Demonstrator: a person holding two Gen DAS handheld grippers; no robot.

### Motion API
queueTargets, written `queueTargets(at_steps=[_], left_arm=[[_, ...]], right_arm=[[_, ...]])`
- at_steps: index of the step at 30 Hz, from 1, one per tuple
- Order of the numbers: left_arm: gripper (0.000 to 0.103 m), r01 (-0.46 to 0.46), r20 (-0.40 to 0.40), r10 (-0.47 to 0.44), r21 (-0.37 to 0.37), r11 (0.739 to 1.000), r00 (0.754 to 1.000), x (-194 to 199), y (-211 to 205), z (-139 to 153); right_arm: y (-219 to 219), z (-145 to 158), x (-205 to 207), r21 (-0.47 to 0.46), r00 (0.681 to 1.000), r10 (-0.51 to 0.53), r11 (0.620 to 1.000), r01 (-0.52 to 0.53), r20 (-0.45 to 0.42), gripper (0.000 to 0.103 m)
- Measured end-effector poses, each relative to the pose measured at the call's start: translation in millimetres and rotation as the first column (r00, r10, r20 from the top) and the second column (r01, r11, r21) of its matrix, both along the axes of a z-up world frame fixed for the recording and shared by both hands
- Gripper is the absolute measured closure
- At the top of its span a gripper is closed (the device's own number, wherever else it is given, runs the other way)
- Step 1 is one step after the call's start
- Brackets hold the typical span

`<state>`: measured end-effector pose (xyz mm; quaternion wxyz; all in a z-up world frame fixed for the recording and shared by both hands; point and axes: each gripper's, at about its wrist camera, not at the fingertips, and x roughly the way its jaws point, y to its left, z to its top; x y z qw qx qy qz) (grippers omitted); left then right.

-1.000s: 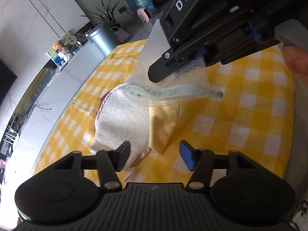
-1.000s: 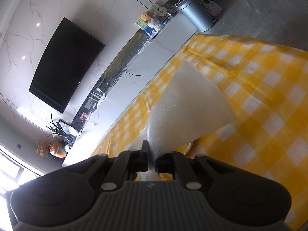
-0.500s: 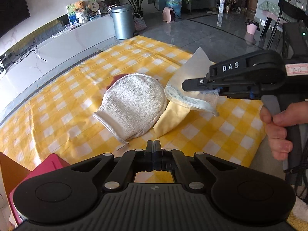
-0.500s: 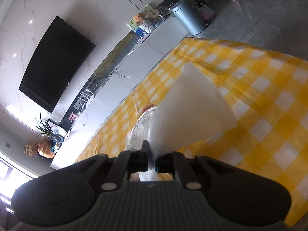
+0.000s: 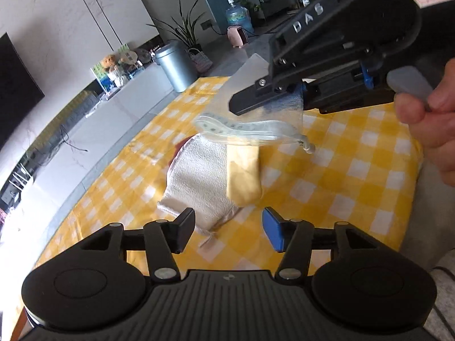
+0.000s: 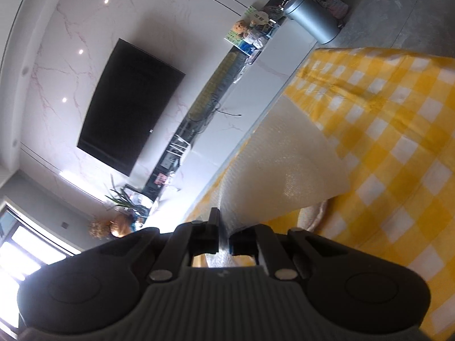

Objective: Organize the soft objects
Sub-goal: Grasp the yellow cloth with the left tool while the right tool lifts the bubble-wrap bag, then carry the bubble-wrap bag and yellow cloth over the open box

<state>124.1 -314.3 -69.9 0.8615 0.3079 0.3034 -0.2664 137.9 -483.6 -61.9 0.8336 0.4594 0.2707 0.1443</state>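
A clear mesh zip pouch (image 5: 250, 125) hangs in the air, held by my right gripper (image 5: 273, 99), which is shut on it. The pouch fills the middle of the right wrist view (image 6: 284, 170), pinched at my right gripper (image 6: 224, 241). Below it on the yellow checked tablecloth (image 5: 355, 176) lie a white terry mitt (image 5: 196, 176) and a yellow cloth (image 5: 244, 176) that overlaps its right side. My left gripper (image 5: 227, 227) is open and empty, just above the near edge of the mitt.
The table's right edge (image 5: 415, 187) is close to the hand holding the right gripper. Beyond the table's far side stand a white low cabinet (image 5: 113, 108), a grey bin (image 5: 175, 68) and plants.
My left gripper was shut half a second ago and is open now. It has moved in low over the mitt. My right gripper keeps holding the pouch up.
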Motion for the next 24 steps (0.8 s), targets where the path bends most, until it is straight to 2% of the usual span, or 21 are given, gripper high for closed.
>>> queueTargets(at_steps=[3,5,8,10,11,12,14,20,24], left_arm=[[0.032,0.034,0.049,-0.034,0.001,0.999,0.998,5,-13,-10],[0.025,0.013,0.095,-0.008,-0.049,0.999,0.995,9,-15,-13],[0.026,-0.014,0.137,0.029,-0.110,0.994,0.990,17,-19,-17],[0.053,-0.010,0.110,0.027,-0.147,0.989,0.994,23,-19,-17],[0.101,-0.025,0.081,0.037,-0.153,0.988,0.996,28,-18,-17],[0.101,-0.055,0.057,0.064,-0.148,0.987,0.996,33,-19,-19],[0.101,-0.113,0.061,0.123,-0.151,0.982,0.991,38,-18,-21],[0.101,-0.125,-0.009,0.125,-0.160,0.979,0.992,35,-6,-7],[0.101,-0.162,-0.074,0.152,-0.154,0.975,0.986,26,9,5]], right_arm=[[-3,-2,-1,0.071,1.000,0.009,0.997,-0.011,0.018,0.100],[-7,-3,-2,0.108,1.000,0.010,0.994,-0.013,0.029,0.100],[-10,-1,-4,0.156,0.999,0.011,0.988,-0.019,0.050,0.100],[-12,0,-5,0.161,0.998,0.010,0.987,-0.019,0.056,0.100],[-11,1,-6,0.163,0.998,0.009,0.987,-0.019,0.058,0.100],[-13,1,-7,0.163,0.998,0.006,0.987,-0.015,0.056,0.100],[-16,0,-8,0.151,0.999,-0.009,0.988,0.003,0.040,0.100],[-26,-7,-13,0.142,0.999,-0.040,0.989,0.038,0.006,0.100],[-20,-2,-14,0.042,0.998,-0.054,0.998,0.055,-0.032,0.098]])
